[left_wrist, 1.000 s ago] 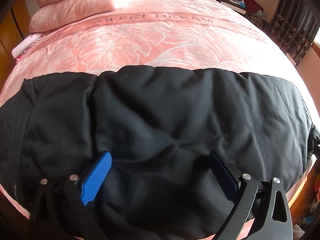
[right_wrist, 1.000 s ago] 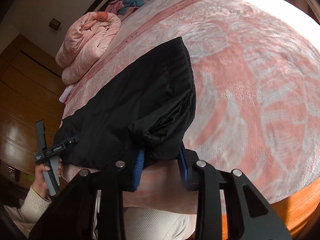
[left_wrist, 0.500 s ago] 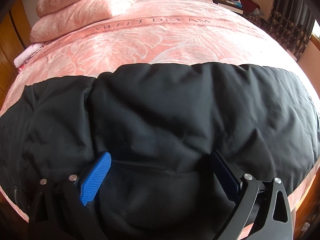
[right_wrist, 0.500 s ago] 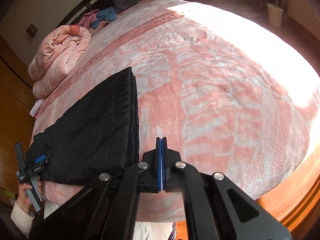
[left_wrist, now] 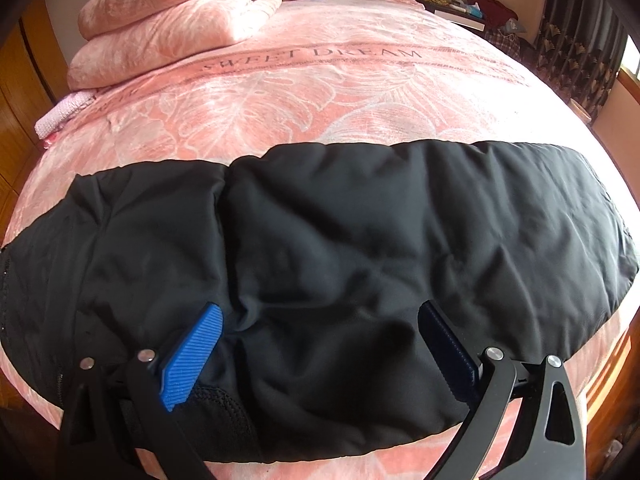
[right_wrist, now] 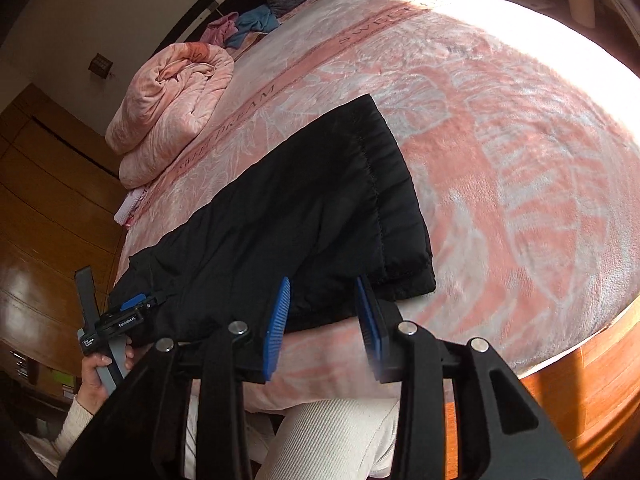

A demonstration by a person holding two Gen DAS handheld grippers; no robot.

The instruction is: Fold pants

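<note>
Black padded pants [left_wrist: 360, 248] lie folded lengthwise across the near edge of the pink bed; they also show in the right wrist view [right_wrist: 304, 216]. My left gripper [left_wrist: 320, 344] is open wide, its blue pads resting over the near fold of the pants with fabric between them. It also shows from the side in the right wrist view [right_wrist: 128, 316], at the waist end. My right gripper [right_wrist: 324, 320] is open and empty, just below the cuff end of the pants at the bed's edge.
A pink bedspread [left_wrist: 320, 92] covers the bed. A rolled pink quilt [left_wrist: 176, 20] lies at the far left. Loose clothes [right_wrist: 248, 26] lie by the headboard. A wooden bed frame [right_wrist: 580, 380] runs along the near edge. A wooden wardrobe [right_wrist: 44, 200] stands left.
My right gripper let go of the pants cuff, shut empty, then opened again near the cuff end. The pants now lie flat. My left gripper stayed open over the fold.
</note>
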